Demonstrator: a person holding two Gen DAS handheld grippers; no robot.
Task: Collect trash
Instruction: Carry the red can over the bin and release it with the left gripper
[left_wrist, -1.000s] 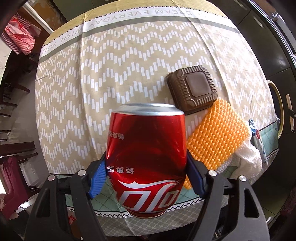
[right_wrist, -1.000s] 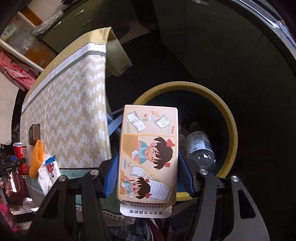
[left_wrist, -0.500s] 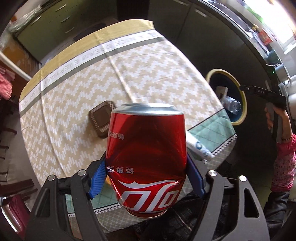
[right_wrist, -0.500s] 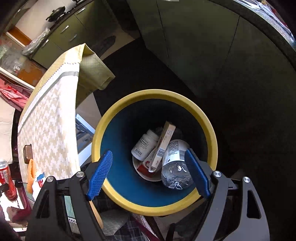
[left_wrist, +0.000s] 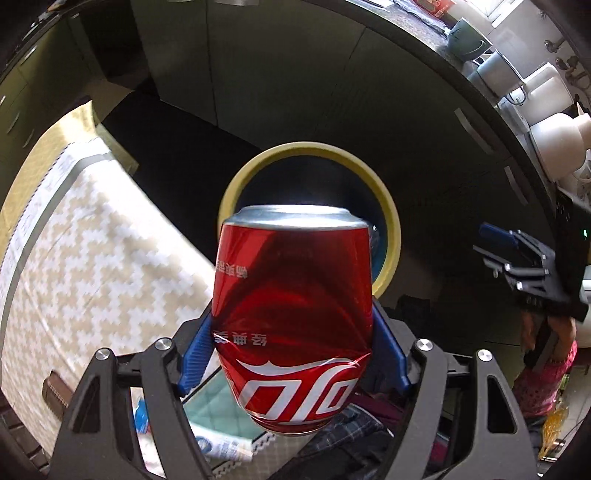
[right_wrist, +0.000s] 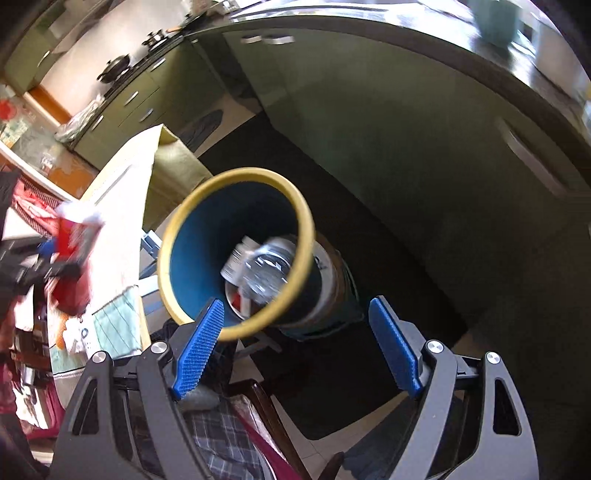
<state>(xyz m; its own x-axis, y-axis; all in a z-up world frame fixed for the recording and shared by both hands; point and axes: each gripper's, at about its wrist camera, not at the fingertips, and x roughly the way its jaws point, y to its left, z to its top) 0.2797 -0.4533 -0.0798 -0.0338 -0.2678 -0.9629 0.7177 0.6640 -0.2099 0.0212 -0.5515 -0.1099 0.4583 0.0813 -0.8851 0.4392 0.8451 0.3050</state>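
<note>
My left gripper (left_wrist: 291, 354) clamps the dented red can (left_wrist: 291, 310), blue pads on both its sides; can sits in front of the yellow-rimmed bin (left_wrist: 388, 218); my right gripper (right_wrist: 295, 347) gapes empty, its jaws apart; bin holds bottles (right_wrist: 264, 271); patterned table (left_wrist: 85, 254) beside it.

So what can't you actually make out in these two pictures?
- Left wrist view: the red can blocks most of the bin's inside.
- Right wrist view: the rubbish in the bin is blurred, labels unreadable.
- Right wrist view: the table's left side is smeared and cut off.
</note>
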